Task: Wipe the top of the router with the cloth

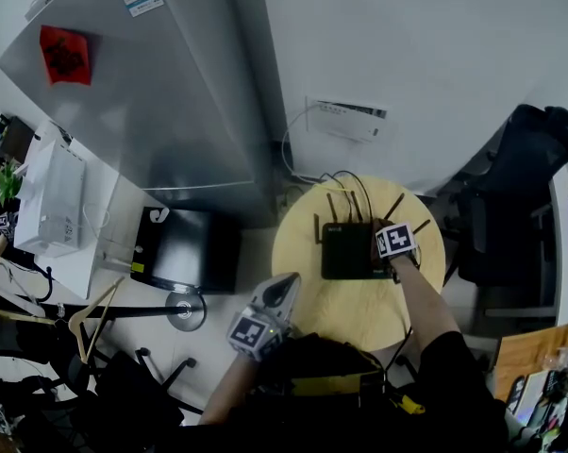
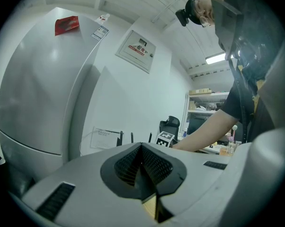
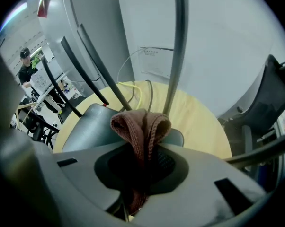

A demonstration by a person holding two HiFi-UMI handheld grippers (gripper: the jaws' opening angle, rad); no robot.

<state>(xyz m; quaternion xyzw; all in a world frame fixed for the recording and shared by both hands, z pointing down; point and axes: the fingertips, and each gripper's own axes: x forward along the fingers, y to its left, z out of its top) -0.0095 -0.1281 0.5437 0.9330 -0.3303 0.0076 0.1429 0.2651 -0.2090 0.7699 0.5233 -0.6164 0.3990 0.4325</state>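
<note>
My right gripper (image 3: pixel 140 162) is clamped on the cloth (image 3: pixel 140 126) over the router (image 1: pixel 348 251), my left gripper (image 1: pixel 284 289) closed and empty. I fear the cloth may catch an antenna (image 3: pixel 176 46) and drag the router

Grey fridge (image 1: pixel 152 92) against white wall (image 1: pixel 435 55) bearing paper notice (image 1: pixel 345 119). Round yellow table (image 1: pixel 359 319); black office chair (image 1: pixel 534 144) off its right edge. Ceiling strip light (image 2: pixel 216 58) lit.

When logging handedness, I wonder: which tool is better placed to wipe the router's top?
Right. The right tool is shut on the cloth above the router; the left tool is shut, empty, away from it.
</note>
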